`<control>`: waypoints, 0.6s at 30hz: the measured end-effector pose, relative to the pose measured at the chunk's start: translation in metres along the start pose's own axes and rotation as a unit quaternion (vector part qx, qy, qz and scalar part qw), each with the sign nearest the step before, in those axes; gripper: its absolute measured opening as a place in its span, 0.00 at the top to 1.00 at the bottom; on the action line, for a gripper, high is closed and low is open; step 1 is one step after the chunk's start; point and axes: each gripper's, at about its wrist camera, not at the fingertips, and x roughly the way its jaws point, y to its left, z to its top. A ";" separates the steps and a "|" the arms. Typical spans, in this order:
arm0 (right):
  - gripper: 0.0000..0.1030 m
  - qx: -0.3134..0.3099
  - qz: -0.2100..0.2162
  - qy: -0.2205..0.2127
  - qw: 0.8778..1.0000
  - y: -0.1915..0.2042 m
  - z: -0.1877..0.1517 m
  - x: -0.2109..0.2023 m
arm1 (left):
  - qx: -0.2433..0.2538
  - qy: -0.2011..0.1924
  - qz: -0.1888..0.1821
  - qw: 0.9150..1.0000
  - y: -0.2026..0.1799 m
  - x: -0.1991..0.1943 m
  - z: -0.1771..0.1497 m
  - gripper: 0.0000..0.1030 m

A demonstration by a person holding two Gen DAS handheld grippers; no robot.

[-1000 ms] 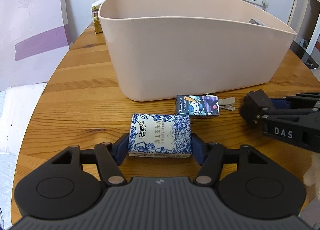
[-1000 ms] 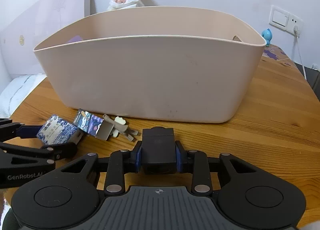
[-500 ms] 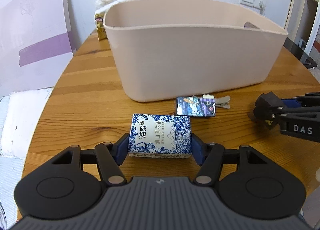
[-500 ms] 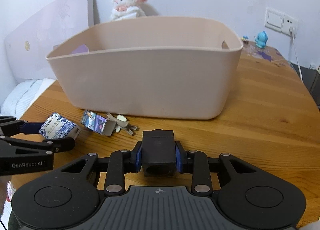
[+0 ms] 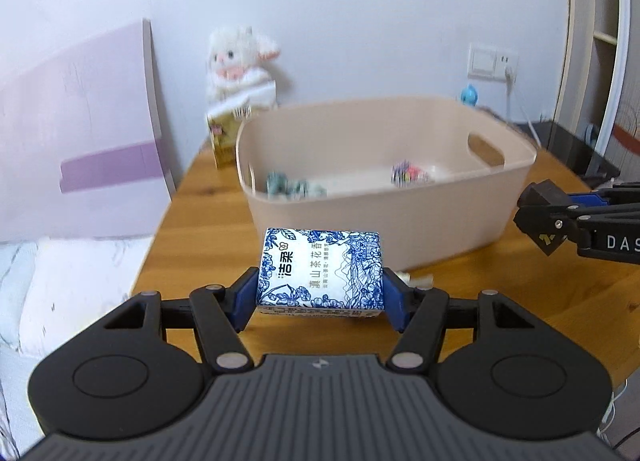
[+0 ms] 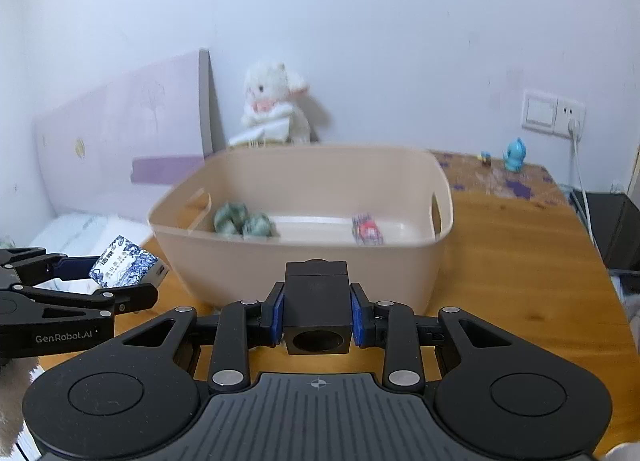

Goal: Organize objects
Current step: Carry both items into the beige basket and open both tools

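Observation:
My left gripper [image 5: 320,297] is shut on a blue-and-white tissue pack [image 5: 320,267] and holds it in the air in front of the beige plastic bin [image 5: 460,217]. The pack also shows in the right wrist view [image 6: 124,267]. My right gripper [image 6: 318,311] is shut on a black cube [image 6: 316,307], raised before the bin [image 6: 304,269]. Inside the bin lie greenish wrapped items [image 6: 244,223] and a small colourful pack [image 6: 366,229]. The right gripper holding the cube shows at the right of the left wrist view [image 5: 540,217].
A white plush lamb [image 6: 276,101] and a yellow box [image 5: 224,137] stand behind the bin. A lilac board [image 5: 80,133] leans at the left by a white bed [image 5: 60,289]. A blue figurine [image 6: 514,155] and wall sockets [image 6: 552,113] are at the back right. A pale clip [image 5: 418,281] lies on the wooden table [image 6: 520,261].
Both grippers have risen well above the table with their loads. The bin's inside has come into view. The small printed card pack on the table has gone out of sight.

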 end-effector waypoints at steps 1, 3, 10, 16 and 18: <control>0.71 0.000 0.000 -0.006 1.000 0.000 0.004 -0.003 | 0.001 -0.008 0.001 1.000 -0.001 -0.004 0.004 0.37; 0.71 0.000 0.000 -0.020 1.000 0.000 0.013 -0.008 | 0.003 -0.023 0.001 1.000 -0.002 -0.011 0.013 0.37; 0.71 0.012 0.000 -0.059 0.998 -0.007 0.040 -0.015 | 0.010 -0.066 0.011 0.998 -0.006 -0.022 0.043 0.37; 0.71 0.028 -0.004 -0.076 0.997 -0.015 0.060 -0.005 | 0.000 -0.087 0.010 0.996 -0.009 -0.010 0.064 0.37; 0.71 0.030 -0.006 -0.076 0.997 -0.018 0.065 0.003 | 0.004 -0.088 0.015 0.996 -0.012 0.001 0.069 0.37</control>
